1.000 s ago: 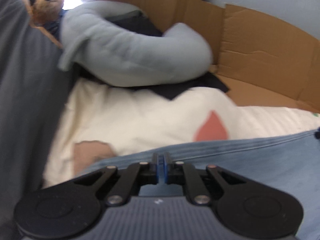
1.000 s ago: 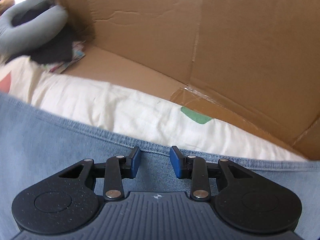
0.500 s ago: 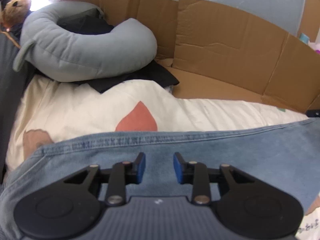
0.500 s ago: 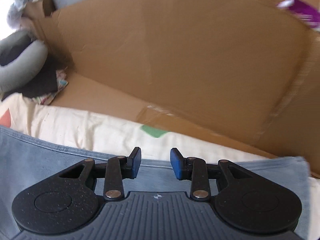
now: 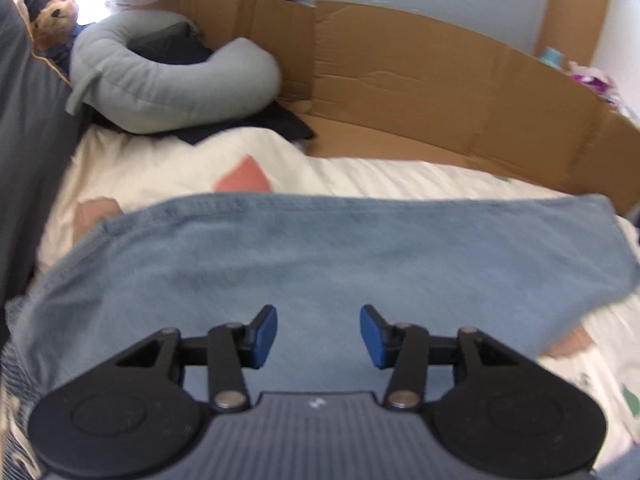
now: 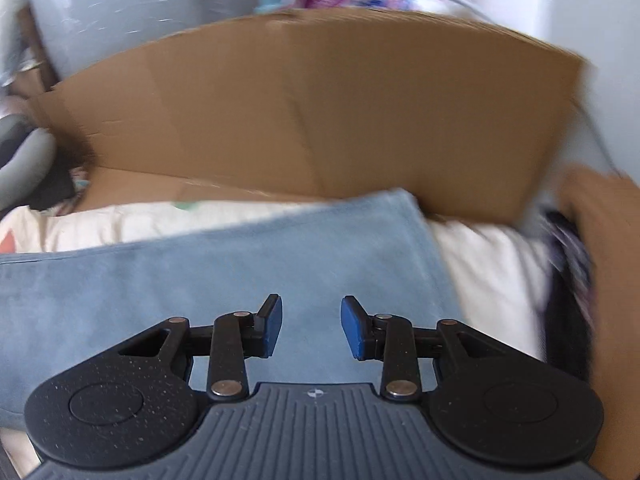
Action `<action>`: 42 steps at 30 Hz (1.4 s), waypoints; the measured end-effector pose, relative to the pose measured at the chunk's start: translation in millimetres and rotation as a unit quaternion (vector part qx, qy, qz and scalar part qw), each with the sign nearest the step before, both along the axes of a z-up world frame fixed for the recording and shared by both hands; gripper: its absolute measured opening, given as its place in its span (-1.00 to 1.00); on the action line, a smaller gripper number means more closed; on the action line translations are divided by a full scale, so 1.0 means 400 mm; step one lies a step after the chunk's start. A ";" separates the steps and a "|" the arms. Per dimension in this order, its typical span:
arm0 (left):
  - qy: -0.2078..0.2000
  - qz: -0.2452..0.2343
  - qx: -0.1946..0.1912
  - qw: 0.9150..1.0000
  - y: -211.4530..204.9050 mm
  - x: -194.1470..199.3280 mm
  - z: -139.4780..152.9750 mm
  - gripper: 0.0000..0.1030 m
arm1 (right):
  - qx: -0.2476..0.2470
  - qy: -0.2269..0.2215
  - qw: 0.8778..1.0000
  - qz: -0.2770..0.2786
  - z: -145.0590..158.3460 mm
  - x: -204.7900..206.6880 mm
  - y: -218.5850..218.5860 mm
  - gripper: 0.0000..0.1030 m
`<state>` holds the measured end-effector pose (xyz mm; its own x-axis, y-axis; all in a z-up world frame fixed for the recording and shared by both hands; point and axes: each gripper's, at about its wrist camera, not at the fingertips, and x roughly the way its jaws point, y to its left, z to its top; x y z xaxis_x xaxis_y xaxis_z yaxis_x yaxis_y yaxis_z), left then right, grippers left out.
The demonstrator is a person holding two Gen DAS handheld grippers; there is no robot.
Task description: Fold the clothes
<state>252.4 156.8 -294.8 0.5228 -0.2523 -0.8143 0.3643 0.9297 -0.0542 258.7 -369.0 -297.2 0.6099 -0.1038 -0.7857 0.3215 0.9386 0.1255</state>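
A light blue denim garment (image 5: 320, 264) lies spread flat across a cream bedsheet (image 5: 168, 168) with coloured patches. My left gripper (image 5: 318, 334) hovers over the garment's near part; its jaws are opening and nothing sits between the blue pads. In the right wrist view the same denim garment (image 6: 224, 264) ends in a corner toward the right. My right gripper (image 6: 311, 330) hangs above that end, open, with only the cloth lying below its fingers.
A cardboard wall (image 5: 440, 92) runs along the far side of the bed. A grey U-shaped pillow (image 5: 168, 84) lies on dark clothes at the back left, beside a teddy bear (image 5: 54, 12). Dark cloth (image 6: 568, 292) lies at the right edge.
The left gripper, shut on the denim edge a second ago, has let go and spread its jaws. Both grippers have pulled back from the garment's far edge; the right one has rolled and swung rightward.
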 end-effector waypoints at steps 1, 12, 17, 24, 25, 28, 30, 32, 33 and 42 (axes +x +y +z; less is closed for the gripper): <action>0.006 -0.001 -0.006 1.000 -0.001 -0.017 -0.005 -0.03 | 0.004 0.000 1.000 -0.007 -0.006 -0.022 -0.009 -0.22; 0.067 -0.012 0.008 0.998 -0.031 -0.169 -0.083 -0.01 | 0.049 0.006 0.997 -0.062 -0.094 -0.168 -0.060 -0.20; 0.074 -0.010 0.010 0.997 -0.047 -0.188 -0.110 0.06 | 0.068 -0.010 0.994 -0.083 -0.115 -0.204 -0.078 -0.20; 0.101 0.000 0.015 0.995 -0.058 -0.206 -0.174 0.13 | 0.099 -0.018 0.989 -0.105 -0.153 -0.219 -0.107 -0.20; 0.104 0.001 0.017 0.994 -0.058 -0.209 -0.181 0.13 | 0.103 -0.024 0.989 -0.106 -0.158 -0.219 -0.110 -0.20; 0.105 -0.002 0.021 0.994 -0.059 -0.220 -0.195 0.17 | 0.095 -0.020 0.988 -0.117 -0.170 -0.206 -0.116 -0.20; 0.101 -0.007 0.026 0.994 -0.061 -0.225 -0.201 0.18 | 0.106 -0.021 0.985 -0.133 -0.181 -0.200 -0.129 -0.19; 0.097 -0.013 0.032 0.995 -0.064 -0.229 -0.205 0.20 | 0.121 -0.030 0.982 -0.145 -0.191 -0.197 -0.142 -0.19; 0.096 -0.016 0.034 0.995 -0.066 -0.229 -0.205 0.20 | 0.125 -0.034 0.980 -0.153 -0.195 -0.195 -0.149 -0.19; 0.087 -0.032 0.045 0.995 -0.066 -0.240 -0.205 0.22 | 0.137 -0.056 0.965 -0.218 -0.228 -0.158 -0.174 -0.05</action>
<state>156.5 130.5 -376.9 0.3565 -0.2014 -0.9123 0.4144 0.9093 -0.0388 195.4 -438.7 -388.5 0.6380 -0.1681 -0.7514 0.6485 0.6434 0.4068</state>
